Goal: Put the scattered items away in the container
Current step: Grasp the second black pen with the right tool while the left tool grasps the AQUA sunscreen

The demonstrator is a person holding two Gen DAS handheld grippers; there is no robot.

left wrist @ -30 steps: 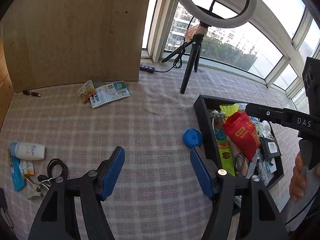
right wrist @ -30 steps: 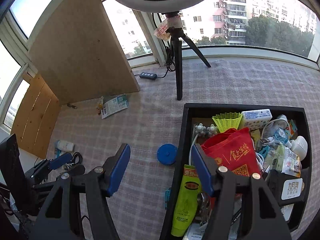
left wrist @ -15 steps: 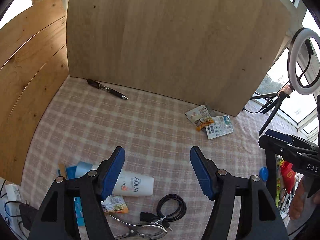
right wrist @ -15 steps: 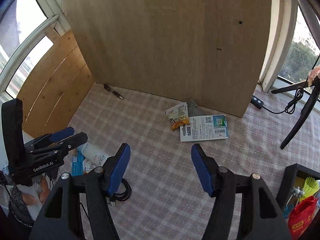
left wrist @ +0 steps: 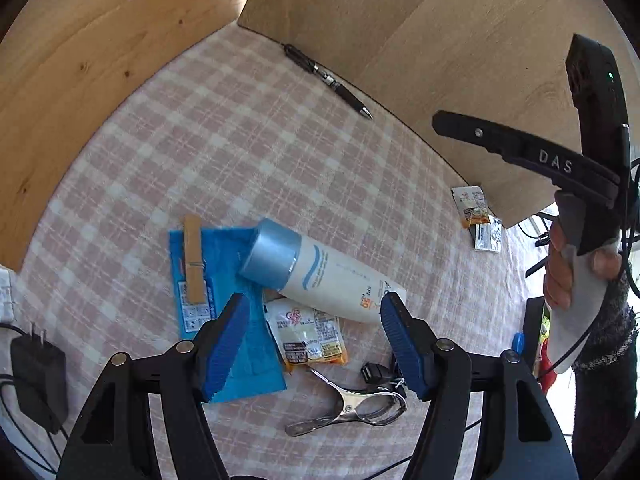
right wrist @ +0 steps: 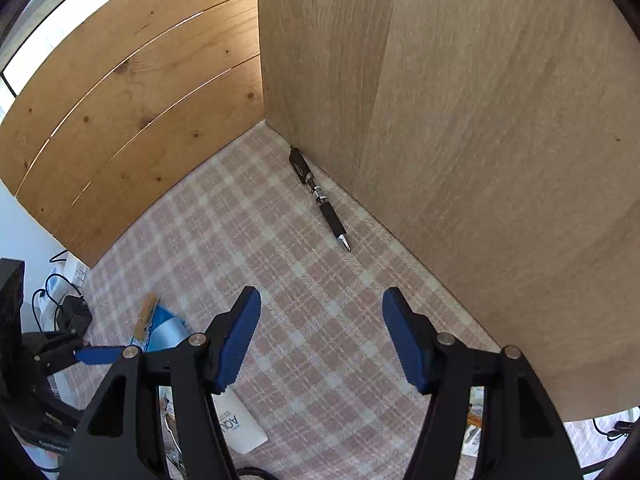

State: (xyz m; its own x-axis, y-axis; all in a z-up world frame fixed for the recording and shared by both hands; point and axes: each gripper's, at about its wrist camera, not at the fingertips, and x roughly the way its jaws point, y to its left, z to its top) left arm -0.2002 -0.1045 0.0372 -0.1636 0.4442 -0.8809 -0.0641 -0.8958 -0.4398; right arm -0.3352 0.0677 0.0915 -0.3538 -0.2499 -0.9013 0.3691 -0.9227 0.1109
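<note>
A: Two grippers, both yours, both empty. Your left gripper [left wrist: 314, 340] hangs with jaws wide over a cluster on the checked tablecloth [left wrist: 224, 136]. Your right gripper [right wrist: 320, 336] has jaws equally wide, nothing between them, above bare cloth near the wooden corner.

B: Items under the left one?

A: One sunscreen tube [left wrist: 320, 276], white with a silver-blue cap, lying on its side. One blue packet [left wrist: 228, 280] partly beneath the cap, with a wooden clothespin [left wrist: 192, 260] clipped on it. One small snack sachet [left wrist: 308, 336] touching the tube's lower edge. One metal spring clip [left wrist: 352, 408] nearer you, beside a black cable plug [left wrist: 374, 374].

B: And further off?

A: One black pen [right wrist: 320, 198] lying along the foot of the upright wooden board [right wrist: 480, 160], well apart from the cluster. One orange-and-white sachet [left wrist: 472, 206] and a printed leaflet [left wrist: 488, 236] at the board's far end. The container [left wrist: 532, 332] shows only as a dark edge at the right of the left wrist view, behind your right hand [left wrist: 560, 276].
</note>
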